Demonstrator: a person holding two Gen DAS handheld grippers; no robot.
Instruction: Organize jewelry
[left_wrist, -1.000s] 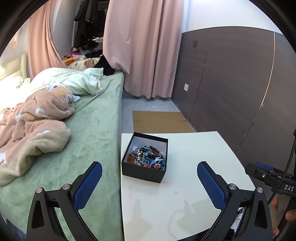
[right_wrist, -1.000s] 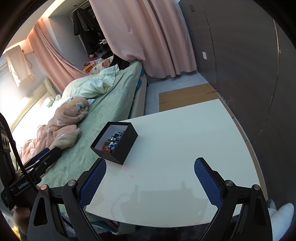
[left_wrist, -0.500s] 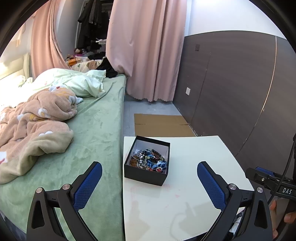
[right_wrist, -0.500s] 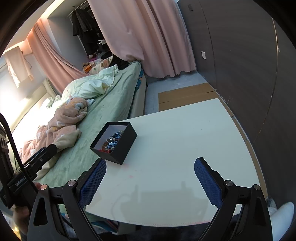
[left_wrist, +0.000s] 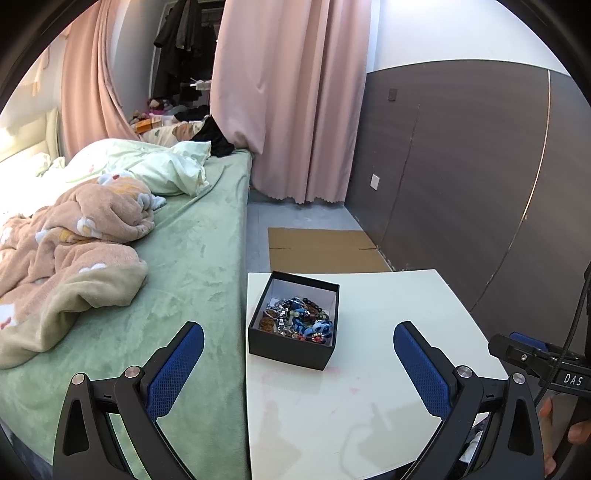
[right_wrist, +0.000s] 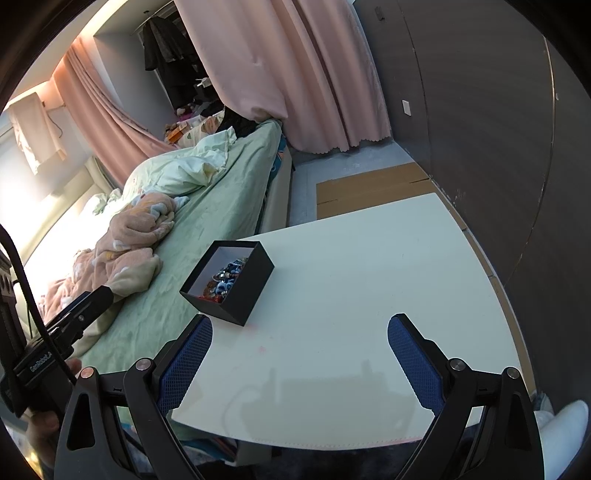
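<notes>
Hovering wide-jawed, left gripper (left_wrist: 298, 363) and right gripper (right_wrist: 300, 349) — black box (left_wrist: 293, 319) of jewelry (left_wrist: 299, 319) near table's (left_wrist: 388, 332) left edge.

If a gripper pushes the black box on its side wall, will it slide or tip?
The black box is low and wide, so it probably slides on the smooth white table rather than tips. It looks light, likely cardboard; the loose jewelry may shift.

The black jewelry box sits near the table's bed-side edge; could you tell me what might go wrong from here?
1. The black box stands close to the white table's edge by the bed; a nudge could tip it off.
2. The jewelry lies tangled, so lifting one piece may drag others out.
3. Both grippers, left and right, are open and empty.
</notes>
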